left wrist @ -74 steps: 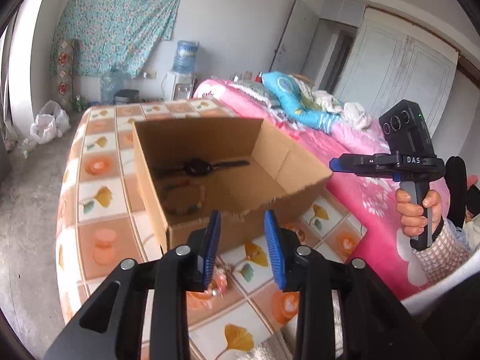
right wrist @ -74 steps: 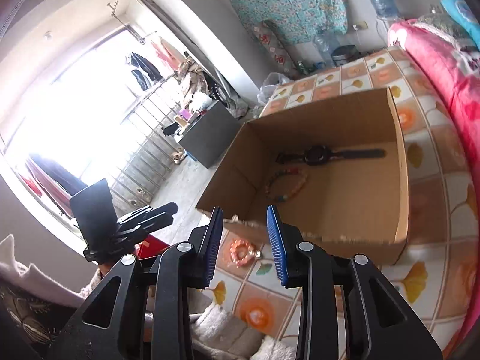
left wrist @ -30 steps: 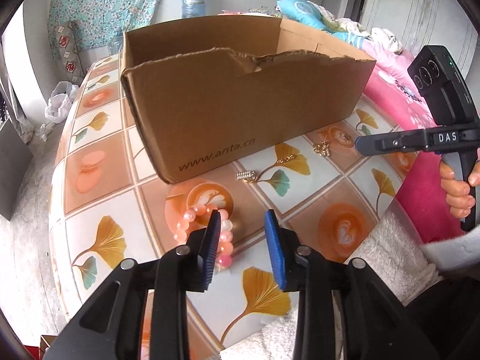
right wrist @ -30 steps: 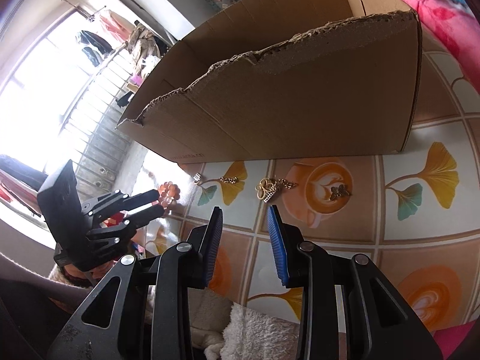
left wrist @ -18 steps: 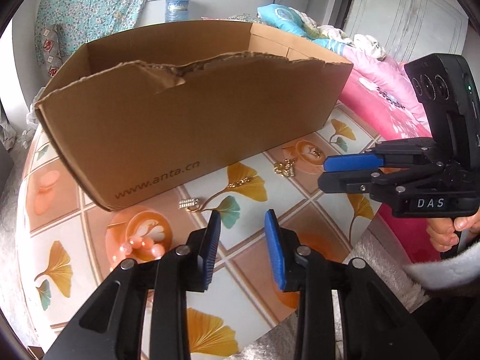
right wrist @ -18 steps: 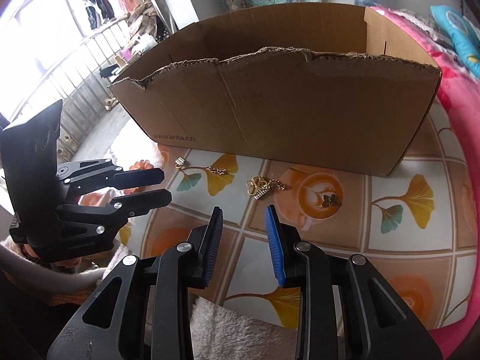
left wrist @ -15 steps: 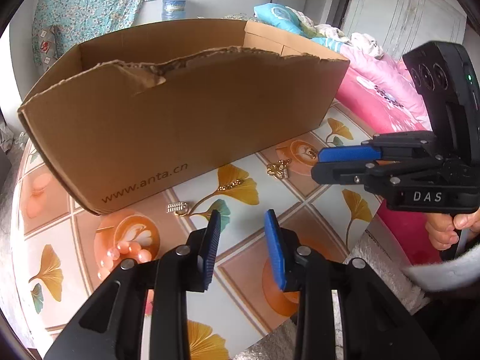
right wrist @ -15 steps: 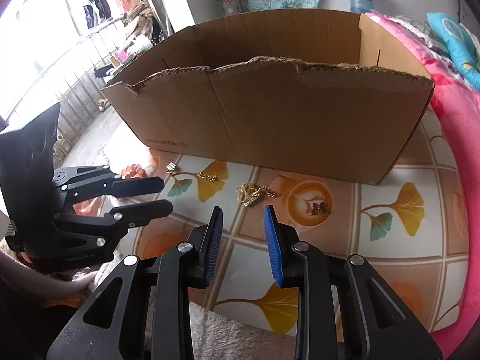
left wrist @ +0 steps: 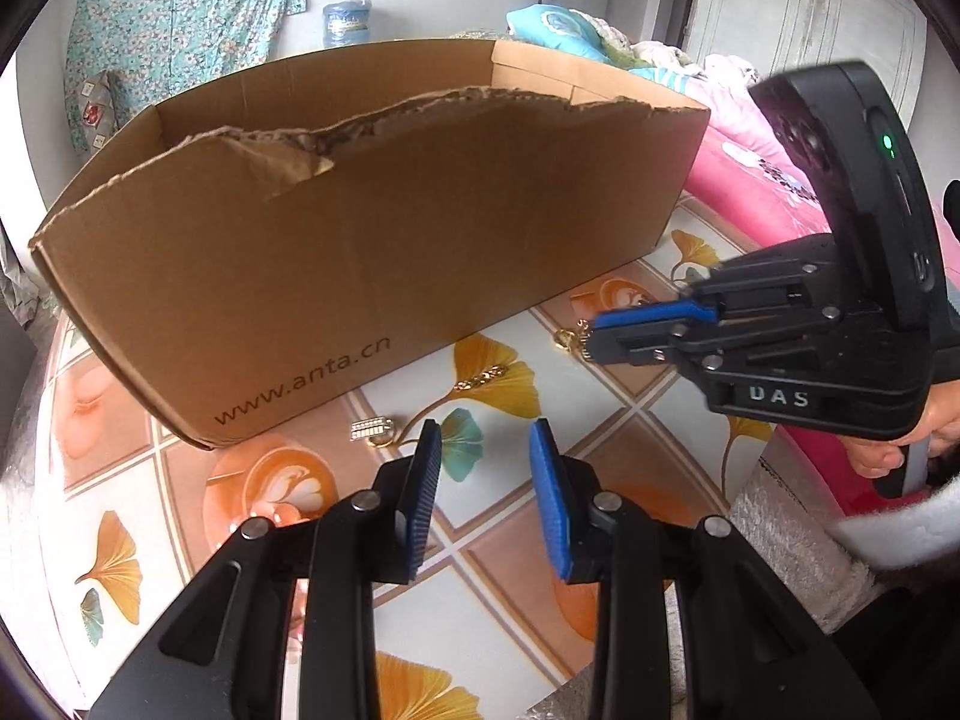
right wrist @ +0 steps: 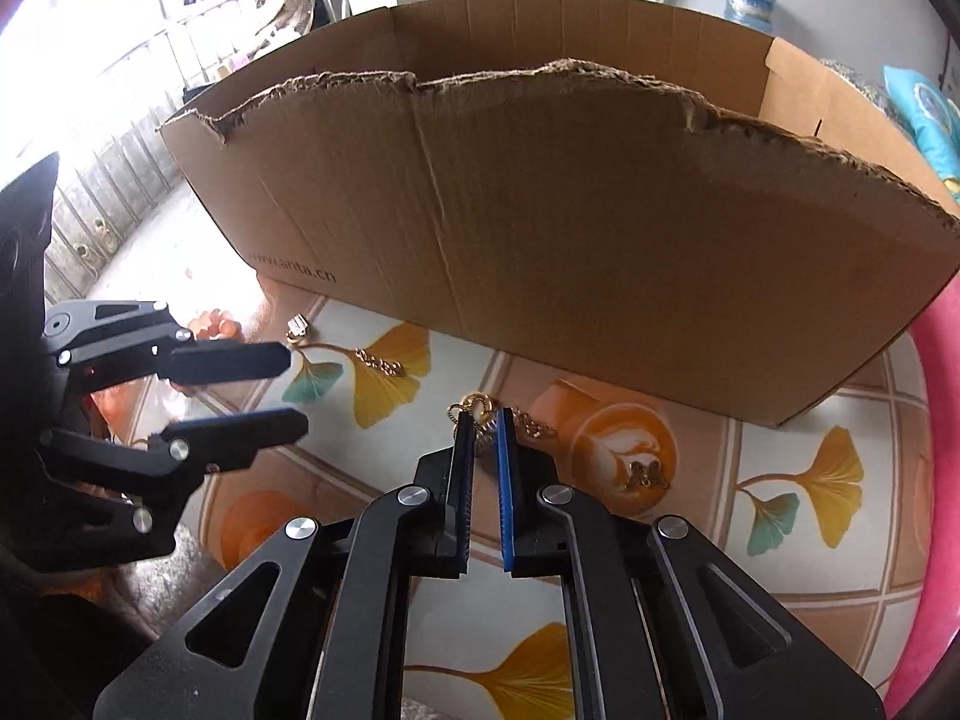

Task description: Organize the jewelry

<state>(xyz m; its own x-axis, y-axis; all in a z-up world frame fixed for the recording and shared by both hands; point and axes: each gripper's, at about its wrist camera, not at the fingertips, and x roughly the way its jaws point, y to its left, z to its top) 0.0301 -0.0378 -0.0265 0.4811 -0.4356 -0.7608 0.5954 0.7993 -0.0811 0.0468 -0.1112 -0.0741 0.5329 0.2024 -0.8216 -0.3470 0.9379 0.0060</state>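
Closing on a small gold chain piece (right wrist: 480, 414), the right gripper (right wrist: 483, 450) is pointing steeply down at the tabletop, its blue pads drawn to a narrow slit with the chain's ring and links lying between the tips; whether the pads are already pressing on it cannot be told. Hovering beside it, the left gripper (left wrist: 485, 468) is keeping its blue-padded fingers moderately apart with nothing between them, only the patterned tablecloth (left wrist: 600, 420) showing through the gap.

Items lying on the cloth, nearest first:
- a gold chain with a small white stone-set clasp (left wrist: 369, 429), resting on a ginkgo-leaf print just beyond the left gripper's tips;
- a tiny butterfly-shaped gold charm (right wrist: 647, 474), sitting on a latte-art print to the right of the right gripper;
- a pink bead bracelet (right wrist: 216, 324), showing partly behind the left gripper in the right wrist view, near the box's left corner.

Standing behind all of these, a cardboard box (left wrist: 372, 252) with a torn upper edge and "www.anta.cn" printed on its near wall is filling the middle of both views; its inside is hidden from here.

A person's hand (left wrist: 882, 450) is gripping the right gripper's handle at the table's right edge, by a pink bedspread (left wrist: 756, 180). Farther back, a water jug (left wrist: 347, 21) and a floral cloth (left wrist: 180, 18) are standing against the wall.
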